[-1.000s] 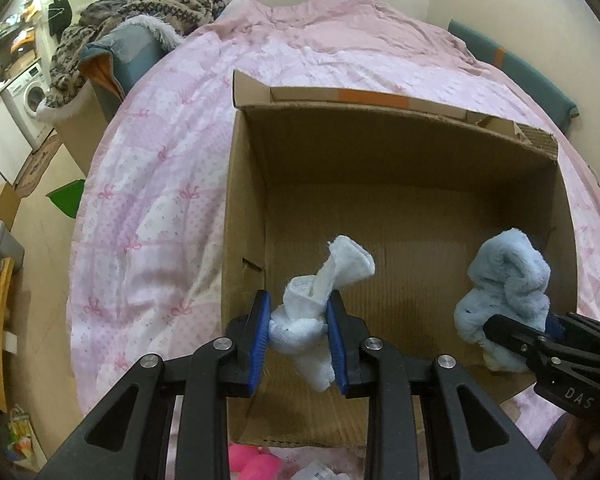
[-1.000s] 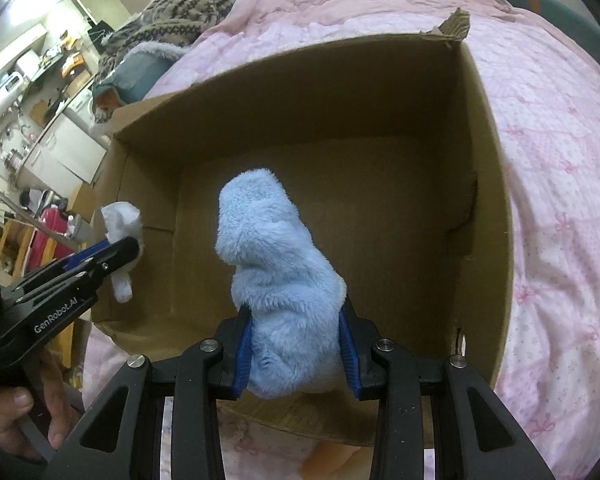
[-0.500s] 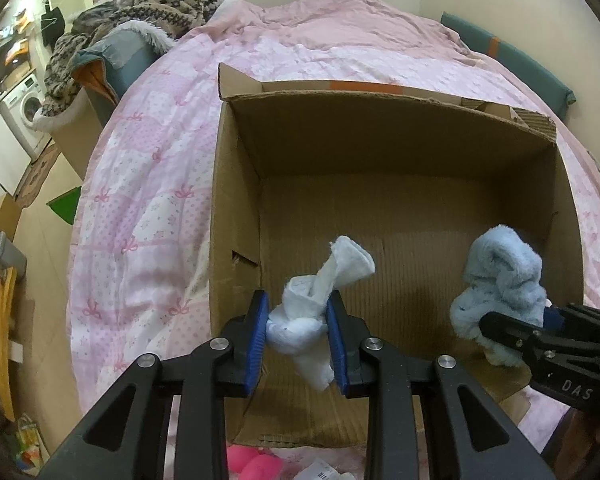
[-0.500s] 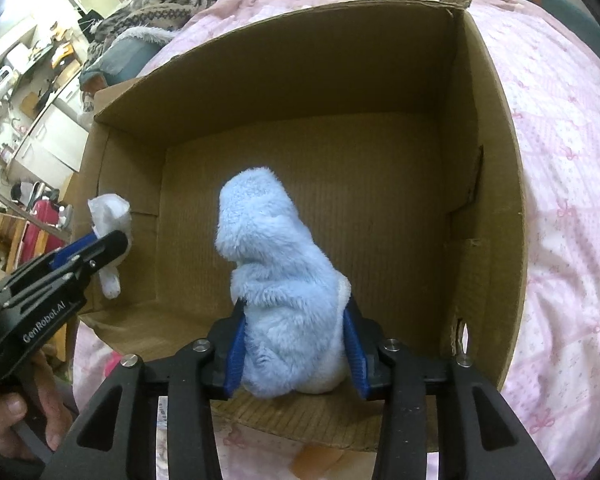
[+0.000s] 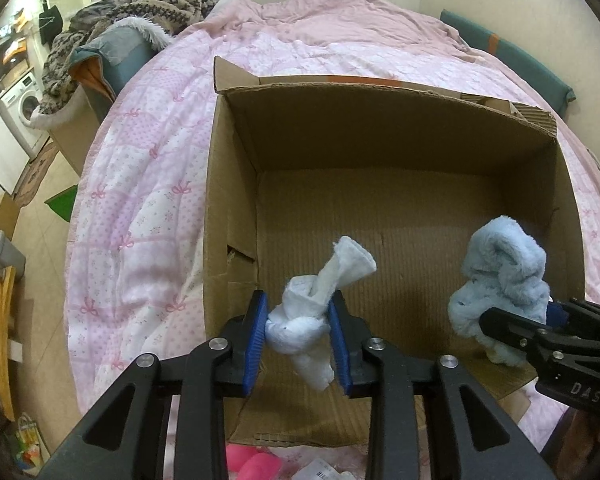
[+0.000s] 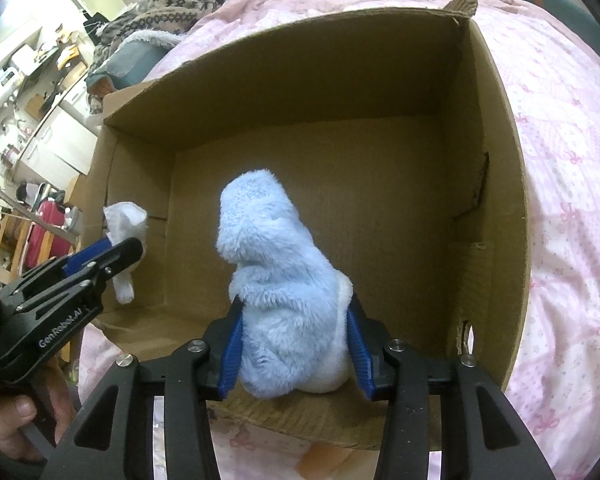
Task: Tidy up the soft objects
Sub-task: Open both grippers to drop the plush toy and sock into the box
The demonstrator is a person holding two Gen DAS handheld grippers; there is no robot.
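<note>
An open cardboard box sits on a pink bed; its floor is bare. My left gripper is shut on a crumpled white cloth and holds it over the box's near left part. My right gripper is shut on a fluffy light-blue soft piece and holds it over the box's near edge. In the left wrist view the blue piece hangs at the right. In the right wrist view the white cloth and left gripper show at the left.
The pink quilt spreads all around the box. A heap of patterned blankets lies at the far left of the bed. A pink item lies just in front of the box. Furniture and a washing machine stand on the left.
Both grippers have moved forward and lower over the box, which now looms larger. Each still grips its own soft piece.
</note>
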